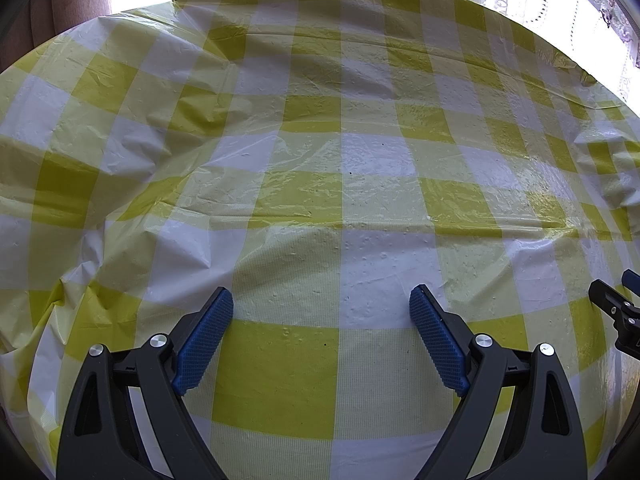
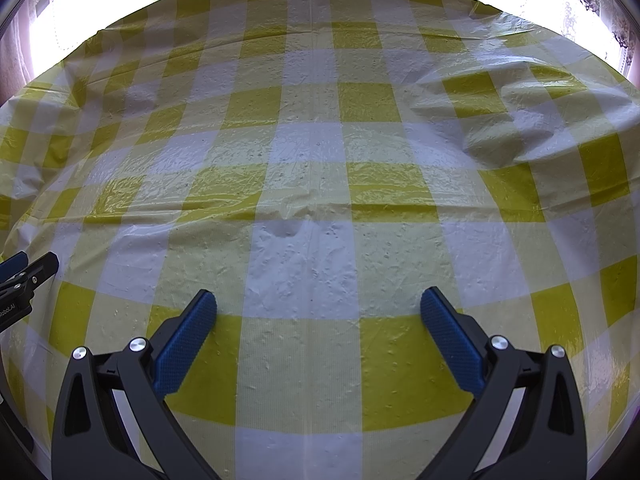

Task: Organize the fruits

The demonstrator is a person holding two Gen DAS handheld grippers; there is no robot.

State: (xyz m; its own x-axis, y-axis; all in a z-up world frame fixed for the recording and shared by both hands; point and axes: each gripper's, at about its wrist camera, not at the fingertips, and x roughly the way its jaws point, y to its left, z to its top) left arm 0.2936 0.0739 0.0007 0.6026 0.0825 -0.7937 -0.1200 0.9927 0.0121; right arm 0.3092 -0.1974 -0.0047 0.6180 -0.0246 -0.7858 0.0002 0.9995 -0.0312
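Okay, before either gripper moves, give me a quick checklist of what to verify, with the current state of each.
1. Left gripper open and holding nothing: ok, jaws spread with only cloth between them.
2. Right gripper open and holding nothing: ok, same.
3. The two grippers apart from each other: ok, each shows only at the edge of the other's view, not touching.
4. Fruit located: not ok, no fruit shows in either view.
5. Bowl or basket to sort into located: not ok, none in view.
6. Checked tablecloth lying flat: not ok, it is wrinkled, with a raised fold at the far right.
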